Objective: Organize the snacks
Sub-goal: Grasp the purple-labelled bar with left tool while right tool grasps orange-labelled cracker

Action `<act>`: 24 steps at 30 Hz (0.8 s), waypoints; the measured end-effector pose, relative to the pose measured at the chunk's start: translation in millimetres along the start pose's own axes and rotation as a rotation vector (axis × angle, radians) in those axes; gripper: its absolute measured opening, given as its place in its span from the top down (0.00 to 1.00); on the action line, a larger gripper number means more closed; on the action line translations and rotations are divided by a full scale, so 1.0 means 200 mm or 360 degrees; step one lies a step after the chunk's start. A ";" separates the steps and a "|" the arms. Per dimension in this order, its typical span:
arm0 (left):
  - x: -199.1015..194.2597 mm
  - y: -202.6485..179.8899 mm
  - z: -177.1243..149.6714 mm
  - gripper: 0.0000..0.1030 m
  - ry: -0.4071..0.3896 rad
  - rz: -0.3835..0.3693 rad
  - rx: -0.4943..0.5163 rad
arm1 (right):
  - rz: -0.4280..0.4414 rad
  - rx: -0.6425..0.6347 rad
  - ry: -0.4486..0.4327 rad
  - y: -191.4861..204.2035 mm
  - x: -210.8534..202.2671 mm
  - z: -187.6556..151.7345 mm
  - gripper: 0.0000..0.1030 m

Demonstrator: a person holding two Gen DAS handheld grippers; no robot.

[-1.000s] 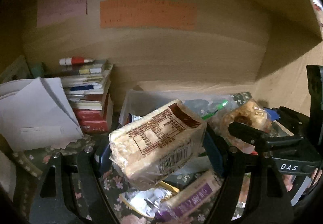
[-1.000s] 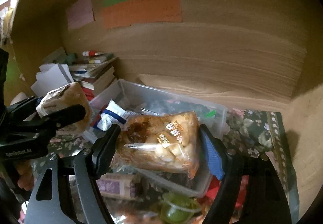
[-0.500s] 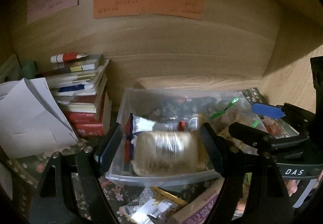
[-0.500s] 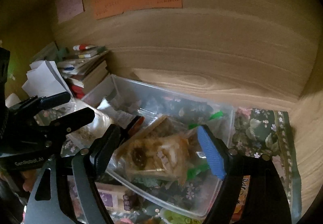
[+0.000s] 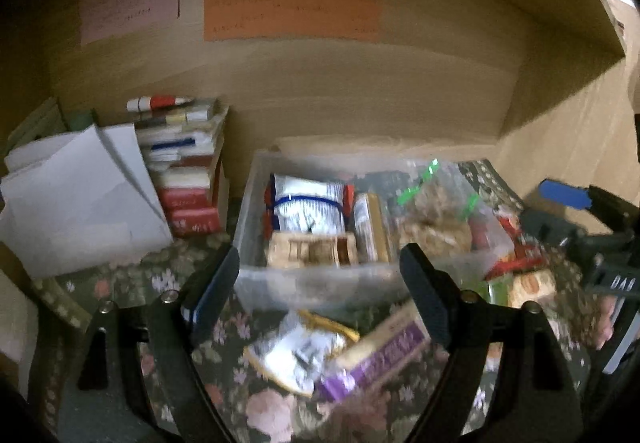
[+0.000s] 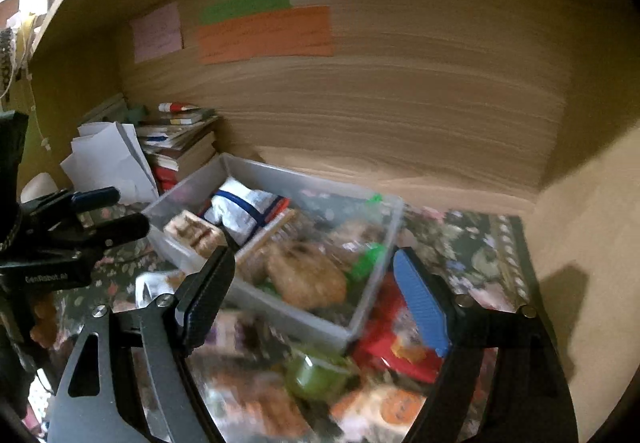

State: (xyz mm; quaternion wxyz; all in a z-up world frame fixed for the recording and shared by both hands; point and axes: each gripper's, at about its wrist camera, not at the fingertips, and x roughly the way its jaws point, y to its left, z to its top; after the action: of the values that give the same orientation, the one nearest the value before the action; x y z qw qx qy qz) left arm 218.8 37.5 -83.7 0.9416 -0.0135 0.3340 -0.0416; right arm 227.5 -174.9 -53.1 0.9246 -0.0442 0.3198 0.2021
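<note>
A clear plastic bin [image 5: 320, 281] [image 6: 372, 307] stands on the floral cloth. In it lie a beige rice-cake pack [image 5: 312, 249] [image 6: 194, 233], a white and blue pouch [image 5: 306, 203] [image 6: 244, 213] and a clear bag of brown pastries [image 5: 434, 221] [image 6: 306, 275]. My left gripper [image 5: 320, 285] is open and empty, just in front of the bin. My right gripper [image 6: 310, 297] is open and empty, over the bin's near right corner. Loose snacks lie in front: a purple bar [image 5: 376, 357], a white packet [image 5: 296, 353], a green jelly cup [image 6: 314, 375] and a red pack [image 6: 394, 327].
A stack of books [image 5: 182, 167] [image 6: 180, 141] and white papers [image 5: 76, 199] stand left of the bin. The wooden back wall [image 5: 340, 91] carries pink, green and orange notes. A wooden side wall [image 6: 588, 243] closes the right. Floral cloth [image 6: 476, 243] covers the shelf floor.
Both grippers opened and dropped their packs into the bin: the rice-cake pack from the left, the pastry bag from the right. Both grippers then pulled back toward me.
</note>
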 end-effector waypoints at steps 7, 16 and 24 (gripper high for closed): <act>0.02 -0.06 -0.16 0.20 0.0121 -0.0069 0.0053 | -0.0124 0.0122 0.0049 -0.15 -0.09 -0.17 0.23; 0.19 -0.20 -0.29 0.20 0.0276 -0.0142 0.0107 | -0.0158 0.0301 0.0206 -0.32 -0.05 -0.38 0.23; 0.29 -0.25 -0.30 0.31 0.0356 -0.0198 0.0111 | -0.0085 0.0351 0.0295 -0.38 0.06 -0.42 0.37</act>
State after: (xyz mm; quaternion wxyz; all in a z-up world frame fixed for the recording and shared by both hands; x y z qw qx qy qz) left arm 222.6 -17.4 -163.8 0.8939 0.0034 0.4338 -0.1129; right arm 218.3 -258.1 -130.2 0.8955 0.0308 0.4226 0.1361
